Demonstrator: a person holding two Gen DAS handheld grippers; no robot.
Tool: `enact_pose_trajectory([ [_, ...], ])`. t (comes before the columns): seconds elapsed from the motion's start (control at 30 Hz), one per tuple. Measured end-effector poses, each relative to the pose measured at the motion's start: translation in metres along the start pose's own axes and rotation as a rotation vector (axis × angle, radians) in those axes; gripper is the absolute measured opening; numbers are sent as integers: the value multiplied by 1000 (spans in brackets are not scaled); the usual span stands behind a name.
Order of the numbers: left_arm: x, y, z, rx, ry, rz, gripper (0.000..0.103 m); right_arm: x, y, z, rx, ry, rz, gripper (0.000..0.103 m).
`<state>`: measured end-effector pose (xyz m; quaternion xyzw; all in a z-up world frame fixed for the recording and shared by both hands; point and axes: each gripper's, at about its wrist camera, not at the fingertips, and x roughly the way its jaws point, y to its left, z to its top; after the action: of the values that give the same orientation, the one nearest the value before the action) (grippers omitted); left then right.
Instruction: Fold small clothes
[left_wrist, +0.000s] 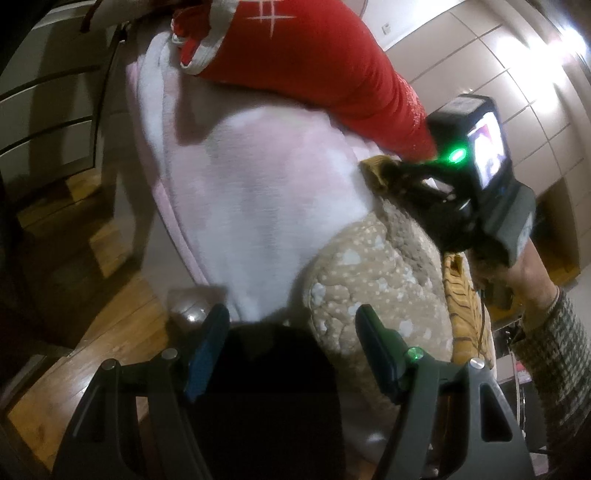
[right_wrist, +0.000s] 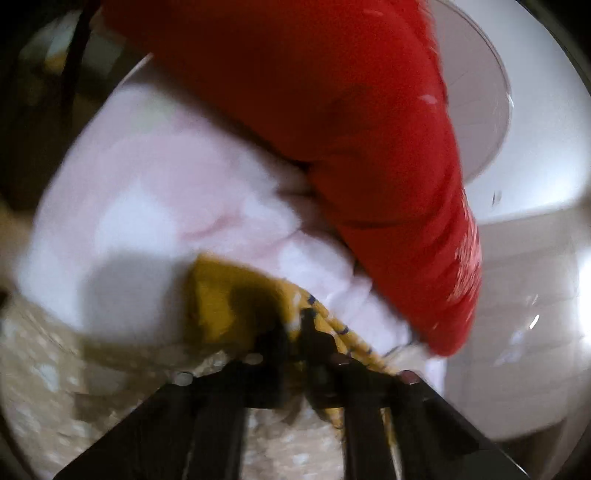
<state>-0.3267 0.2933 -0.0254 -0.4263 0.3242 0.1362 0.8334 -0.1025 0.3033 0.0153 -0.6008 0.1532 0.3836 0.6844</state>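
Observation:
A yellow striped garment (right_wrist: 229, 295) is pinched in my right gripper (right_wrist: 295, 325), whose fingers are shut on its edge; in the left wrist view the garment (left_wrist: 461, 306) hangs below the right gripper (left_wrist: 402, 177). It lies over a pale pink fleece (left_wrist: 258, 184) and a beige dotted blanket (left_wrist: 369, 280). A red garment (left_wrist: 314, 62) with white marks lies beyond, also in the right wrist view (right_wrist: 332, 129). My left gripper (left_wrist: 291, 328) is open and empty, low over the near edge of the fleece.
Wooden floor (left_wrist: 110, 332) and stair steps lie to the left. White cabinet panels (left_wrist: 517, 74) stand behind on the right. A white round object (right_wrist: 476, 92) sits behind the red garment. The person's sleeve (left_wrist: 561, 350) is at the right.

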Motion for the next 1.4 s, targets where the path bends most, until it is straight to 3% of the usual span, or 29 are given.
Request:
enact_pose_trajectory([
  [0.13, -6, -19, 0, 46, -11, -1, 70, -27, -55, -10, 289, -57, 76, 4],
  [0.27, -10, -47, 0, 106, -18, -15, 70, -57, -158, -61, 738, -116, 119, 4],
  [0.4, -6, -74, -3, 166, -4, -28, 70, -74, -249, -190, 1170, -104, 108, 4],
  [0.53, 8, -104, -6, 230, 39, -37, 70, -84, -285, -343, 1467, 3, 7, 5],
  [0.6, 16, -118, -9, 259, 60, -41, 70, -86, -279, -415, 1583, 84, -26, 5],
  [0.73, 29, -159, -17, 342, 88, -57, 70, -74, -253, -526, 1717, 300, -109, 5],
  [0.8, 33, -178, -19, 382, 93, -59, 70, -68, -233, -573, 1793, 377, -58, 10],
  [0.87, 38, -197, -21, 425, 100, -61, 73, -79, -215, -603, 1880, 339, 18, 18],
  [1.0, 55, -220, -23, 471, 129, -63, 76, -122, -191, -631, 1872, 290, -11, 38],
  [1.07, 70, -227, -21, 474, 163, -62, 76, -138, -178, -645, 1875, 260, 19, 43],
  [1.2, 94, -238, -26, 470, 217, -75, 76, -171, -129, -653, 1894, 204, 163, 50],
  [1.4, 119, -245, -42, 501, 286, -76, 77, -204, -55, -626, 1872, 134, 378, 52],
])
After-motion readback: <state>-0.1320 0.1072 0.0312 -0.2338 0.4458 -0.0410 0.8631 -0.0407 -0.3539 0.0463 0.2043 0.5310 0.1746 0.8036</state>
